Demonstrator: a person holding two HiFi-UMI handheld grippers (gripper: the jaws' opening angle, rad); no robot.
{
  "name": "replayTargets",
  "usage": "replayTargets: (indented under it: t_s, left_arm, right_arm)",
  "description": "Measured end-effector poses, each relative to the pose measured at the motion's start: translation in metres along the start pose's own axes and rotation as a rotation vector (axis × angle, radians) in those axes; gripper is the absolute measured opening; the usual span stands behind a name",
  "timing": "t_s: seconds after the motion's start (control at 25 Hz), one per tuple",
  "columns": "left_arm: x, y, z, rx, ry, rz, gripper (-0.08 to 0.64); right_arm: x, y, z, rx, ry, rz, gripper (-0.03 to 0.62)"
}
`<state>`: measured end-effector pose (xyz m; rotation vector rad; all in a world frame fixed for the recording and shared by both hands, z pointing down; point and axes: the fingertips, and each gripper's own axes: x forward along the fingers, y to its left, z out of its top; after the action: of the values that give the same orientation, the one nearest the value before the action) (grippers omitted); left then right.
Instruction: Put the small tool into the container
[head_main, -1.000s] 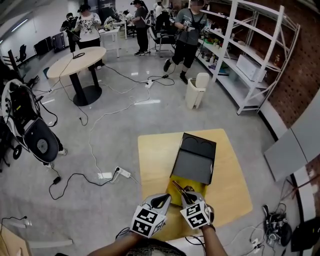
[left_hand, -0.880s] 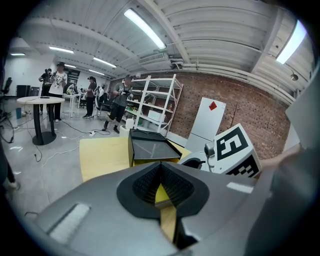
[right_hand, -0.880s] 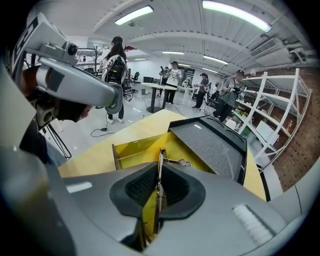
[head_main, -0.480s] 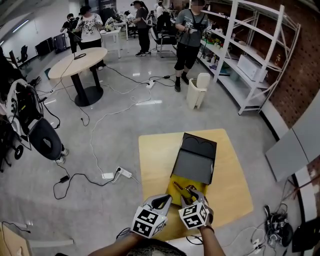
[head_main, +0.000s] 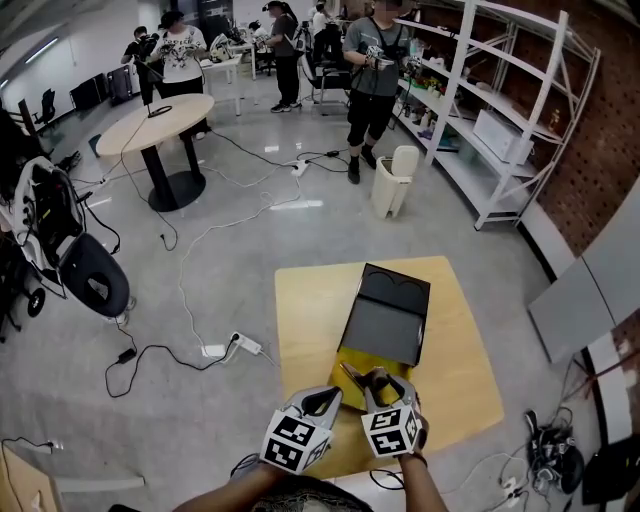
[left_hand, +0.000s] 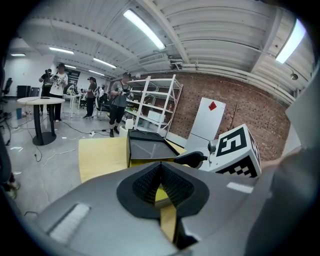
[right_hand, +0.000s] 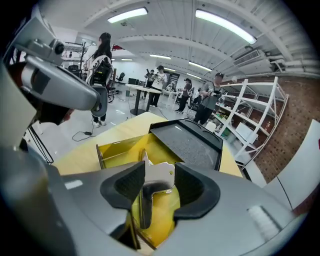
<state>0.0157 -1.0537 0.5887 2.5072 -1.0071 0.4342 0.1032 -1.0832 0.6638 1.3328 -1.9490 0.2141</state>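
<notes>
While the right gripper (right_hand: 159, 184) hangs over the yellow box (right_hand: 119, 149), its fingers are spreading. The small metal tool (right_hand: 159, 174), a pale, flat, bracket-like piece, stands between the pads above the box's yellow inside. I cannot tell whether either pad touches it.

From the head view, the box sits near the 6 o'clock edge of the yellow table (head_main: 308, 320). Its black lid (head_main: 385, 325) lies folded back toward 12 o'clock. The right gripper (head_main: 374, 382) points toward 12 o'clock into the box. The left gripper (head_main: 322, 400) waits just beside it at 9 o'clock, over the table's near edge.

The left gripper's own view shows its ribbed pads (left_hand: 150, 182) pressed together with nothing between them. Each gripper's cube (head_main: 392, 430) bears black-and-white square patterns, the only print that can be made out.
</notes>
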Motion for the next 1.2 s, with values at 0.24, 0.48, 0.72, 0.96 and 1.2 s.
replayTargets:
  t_s: [0.24, 0.48, 0.72, 0.96, 1.2]
  left_arm:
    - [0.011, -0.058, 0.007, 0.006, -0.013, 0.007, 0.002]
    - [-0.028, -0.16, -0.028, 0.012, -0.033, 0.018, 0.002]
    - [-0.034, -0.281, -0.028, 0.024, -0.047, 0.033, 0.002]
    - [-0.049, -0.38, -0.056, 0.038, -0.078, 0.046, 0.002]
    - [-0.063, -0.457, -0.079, 0.053, -0.109, 0.049, 0.002]
  right_arm:
    - [-0.051, -0.033, -0.021, 0.107, -0.059, 0.017, 0.111]
    - [-0.153, -0.019, -0.079, 0.188, -0.12, 0.044, 0.047]
    - [-0.258, -0.056, -0.128, 0.257, -0.175, 0.069, 0.018]
    - [-0.348, -0.062, -0.186, 0.293, -0.241, 0.08, 0.006]
    - [-0.419, -0.057, -0.225, 0.338, -0.314, 0.117, 0.005]
